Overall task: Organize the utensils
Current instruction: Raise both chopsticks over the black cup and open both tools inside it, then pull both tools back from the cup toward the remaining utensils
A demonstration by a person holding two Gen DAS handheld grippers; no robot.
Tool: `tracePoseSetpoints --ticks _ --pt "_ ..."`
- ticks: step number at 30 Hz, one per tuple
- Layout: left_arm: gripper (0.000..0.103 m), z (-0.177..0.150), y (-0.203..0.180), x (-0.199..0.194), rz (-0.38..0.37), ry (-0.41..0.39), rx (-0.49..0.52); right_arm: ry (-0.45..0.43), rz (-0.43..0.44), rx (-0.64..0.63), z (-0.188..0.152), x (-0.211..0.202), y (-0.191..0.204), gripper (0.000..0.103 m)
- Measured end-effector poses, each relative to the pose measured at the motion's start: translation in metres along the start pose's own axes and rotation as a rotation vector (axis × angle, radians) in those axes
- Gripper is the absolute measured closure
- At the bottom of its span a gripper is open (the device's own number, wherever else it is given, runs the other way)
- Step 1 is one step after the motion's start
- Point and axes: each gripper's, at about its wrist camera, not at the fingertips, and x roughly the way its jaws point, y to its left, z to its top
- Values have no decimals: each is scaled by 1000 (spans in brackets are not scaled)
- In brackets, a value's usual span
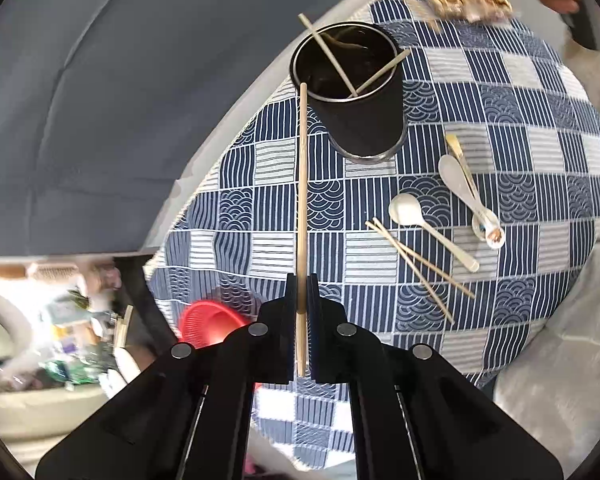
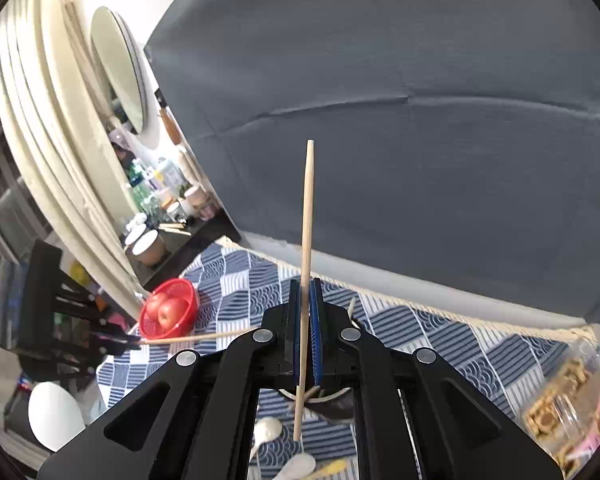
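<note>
I have one chopstick (image 1: 301,200) pinched in the left gripper (image 1: 300,332), tip near the black cup (image 1: 356,92) on the counter (image 1: 500,80); right gripper (image 2: 305,332) clamps another chopstick (image 2: 307,220). Risk, my judgement: long stick pivots between the pads, strikes the rim, tips the cup.

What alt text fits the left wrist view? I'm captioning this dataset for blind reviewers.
The left gripper is shut on a wooden chopstick pointing toward a black utensil cup that already holds two chopsticks. On the blue patterned tablecloth to the right lie two white spoons, a chopstick pair and a small yellow-handled utensil.
</note>
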Motion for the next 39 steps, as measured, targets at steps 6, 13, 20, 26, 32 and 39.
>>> tracePoseSetpoints --ticks 6,13,20,26,32,39 --pt "98 31 -2 -14 49 84 108 -134 88 -19 -2 4 -10 98" --pt "98 62 -7 -10 74 205 201 -189 118 -53 -9 22 -25 98" --pt "98 88 -18 11 37 308 302 -170 159 -32 -33 40 -50 98" --pt "97 118 -21 29 57 346 342 -163 157 -20 -58 42 -60 98" --pt "36 126 -12 24 75 294 280 -180 18 -1 -71 26 -69 69" --pt "12 104 0 14 94 190 178 -152 -85 -56 -78 1 -73 26"
